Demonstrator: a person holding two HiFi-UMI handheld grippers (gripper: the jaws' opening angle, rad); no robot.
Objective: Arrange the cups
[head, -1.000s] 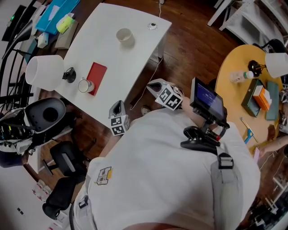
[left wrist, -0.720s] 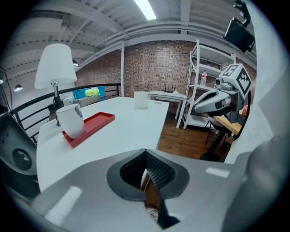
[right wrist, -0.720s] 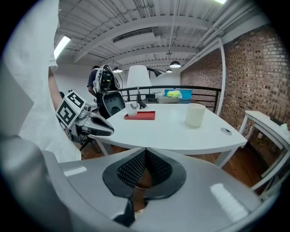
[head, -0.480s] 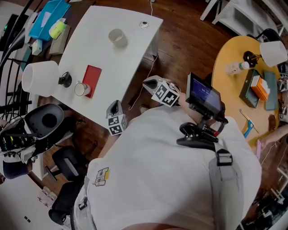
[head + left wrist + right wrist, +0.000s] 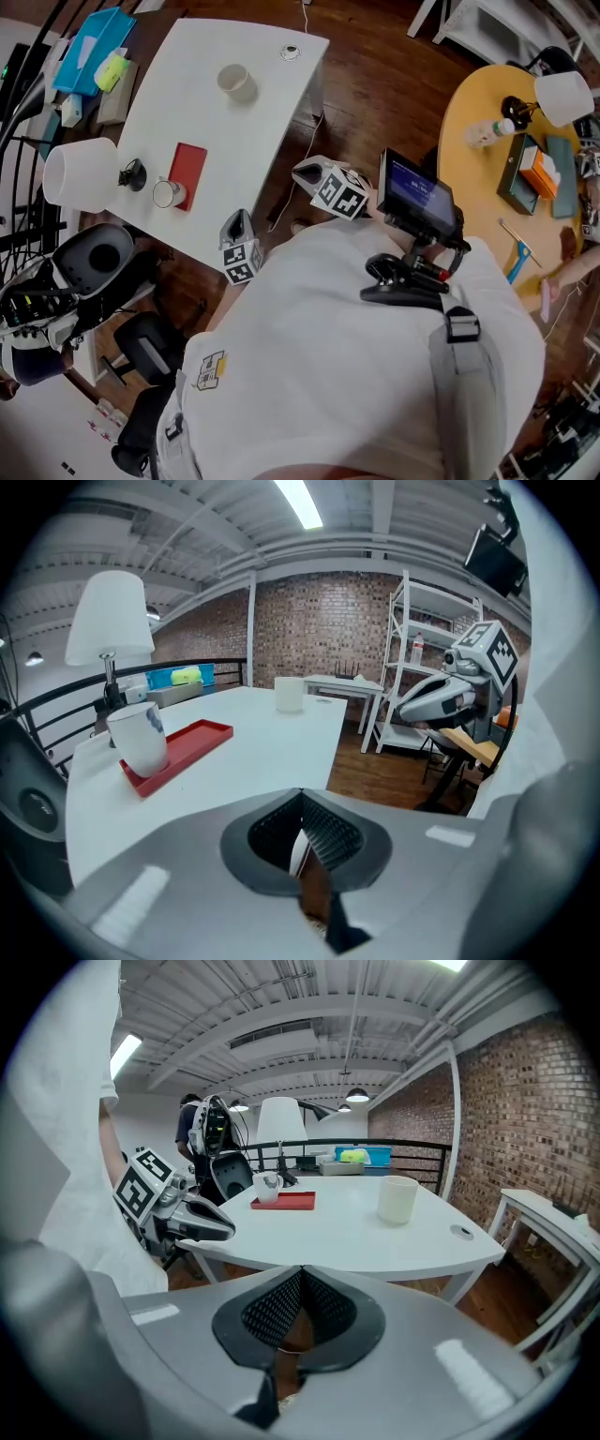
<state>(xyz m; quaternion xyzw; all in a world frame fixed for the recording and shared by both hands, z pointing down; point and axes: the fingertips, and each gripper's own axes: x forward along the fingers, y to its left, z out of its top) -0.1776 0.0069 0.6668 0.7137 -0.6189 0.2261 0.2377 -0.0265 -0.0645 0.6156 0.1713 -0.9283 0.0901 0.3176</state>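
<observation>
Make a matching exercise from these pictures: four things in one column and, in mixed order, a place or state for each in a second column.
Things
1. white mug
2. cream cup
3. lamp
4. left gripper

Places or states
A. jaws shut, holding nothing
B. alone on the bare white table
C. standing on one end of the red tray
D. at the table's edge, beside the mug

Pairs: 1-C, 2-B, 3-D, 4-A
</observation>
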